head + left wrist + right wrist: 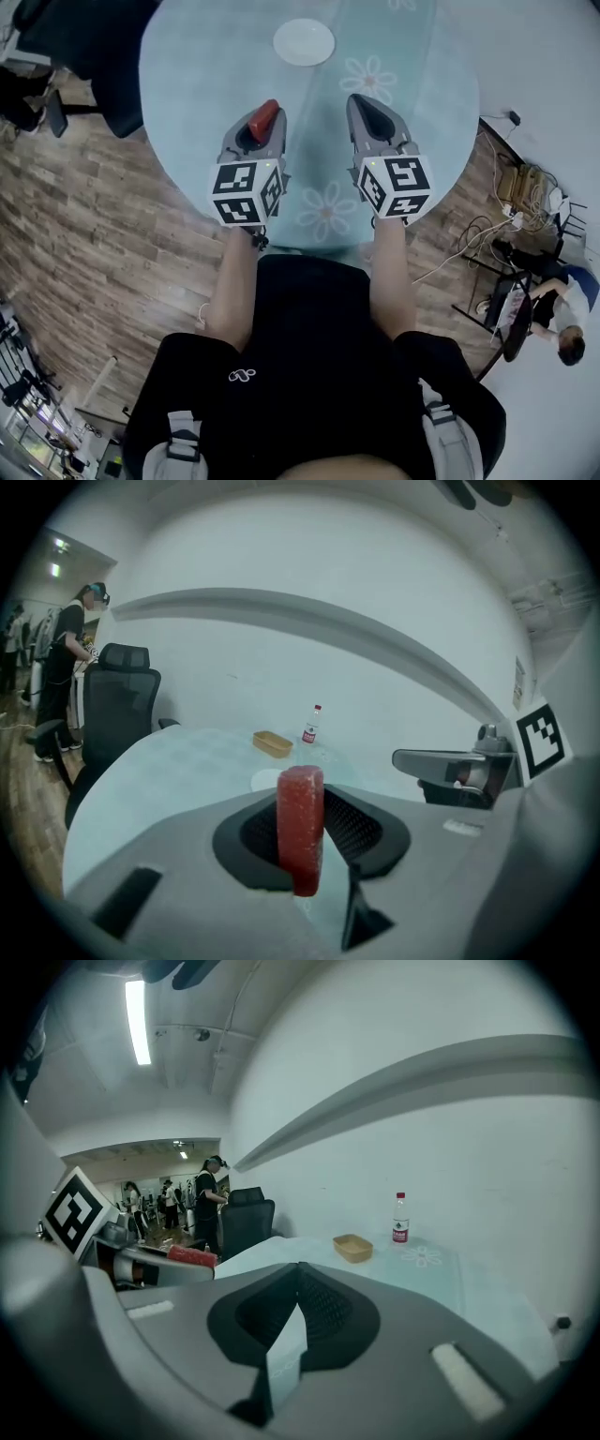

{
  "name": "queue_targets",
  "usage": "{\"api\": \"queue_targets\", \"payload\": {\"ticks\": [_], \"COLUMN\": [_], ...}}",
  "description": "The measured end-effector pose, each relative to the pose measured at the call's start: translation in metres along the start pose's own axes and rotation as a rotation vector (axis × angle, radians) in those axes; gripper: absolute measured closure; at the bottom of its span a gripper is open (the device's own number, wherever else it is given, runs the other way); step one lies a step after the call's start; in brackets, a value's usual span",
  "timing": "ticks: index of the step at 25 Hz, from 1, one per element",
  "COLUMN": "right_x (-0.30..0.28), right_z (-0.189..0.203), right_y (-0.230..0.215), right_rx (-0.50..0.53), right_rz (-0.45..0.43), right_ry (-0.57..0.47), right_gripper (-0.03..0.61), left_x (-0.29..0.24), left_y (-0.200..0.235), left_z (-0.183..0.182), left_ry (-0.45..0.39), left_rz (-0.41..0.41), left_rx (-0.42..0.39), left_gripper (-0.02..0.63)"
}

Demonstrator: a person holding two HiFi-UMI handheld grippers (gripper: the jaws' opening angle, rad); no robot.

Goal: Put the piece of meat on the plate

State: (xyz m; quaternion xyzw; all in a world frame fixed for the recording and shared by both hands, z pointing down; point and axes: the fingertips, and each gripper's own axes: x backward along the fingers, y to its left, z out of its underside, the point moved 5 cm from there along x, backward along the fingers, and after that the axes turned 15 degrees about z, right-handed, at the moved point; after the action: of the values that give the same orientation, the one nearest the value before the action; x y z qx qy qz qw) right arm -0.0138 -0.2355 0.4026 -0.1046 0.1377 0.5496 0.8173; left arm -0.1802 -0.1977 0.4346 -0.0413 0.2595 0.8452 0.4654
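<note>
A red slab of meat [268,112] stands on edge between the jaws of my left gripper [266,122], which is shut on it above the near half of the round glass table [206,75]. In the left gripper view the meat [300,832] fills the gap between the pads. The white plate [303,42] lies further out on the table, ahead of both grippers; its edge shows behind the meat [265,780]. My right gripper [361,103] hovers beside the left one, its jaws shut with nothing between them [298,1274].
A shallow yellow tray [272,743] and a small bottle with a red cap [310,726] stand at the table's far side. A black office chair [122,700] is at the table's left. People stand further back, and cables lie on the floor at right [506,211].
</note>
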Motion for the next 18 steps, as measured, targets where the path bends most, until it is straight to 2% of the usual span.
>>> {"api": "queue_targets", "payload": {"ticks": [5,12,18], "right_x": [-0.024,-0.046,-0.062], "right_z": [-0.002,0.013,0.043], "right_y": [0.002,-0.028,-0.048], "right_rx": [-0.008,-0.036,-0.081], "right_rz": [-0.021,0.020,0.051], "right_ry": [0.017,0.060,0.136], "right_gripper": [0.568,0.568,0.568], "left_x": [-0.030,-0.104,-0.169], "left_y": [0.010,0.044,0.080], "left_z": [-0.002,-0.004,0.008], "left_ry": [0.047,0.134,0.179], "left_rz": [0.056,0.133,0.189], "left_rx": [0.007,-0.001,0.066], "left_gripper": [0.525,0.525,0.525]}}
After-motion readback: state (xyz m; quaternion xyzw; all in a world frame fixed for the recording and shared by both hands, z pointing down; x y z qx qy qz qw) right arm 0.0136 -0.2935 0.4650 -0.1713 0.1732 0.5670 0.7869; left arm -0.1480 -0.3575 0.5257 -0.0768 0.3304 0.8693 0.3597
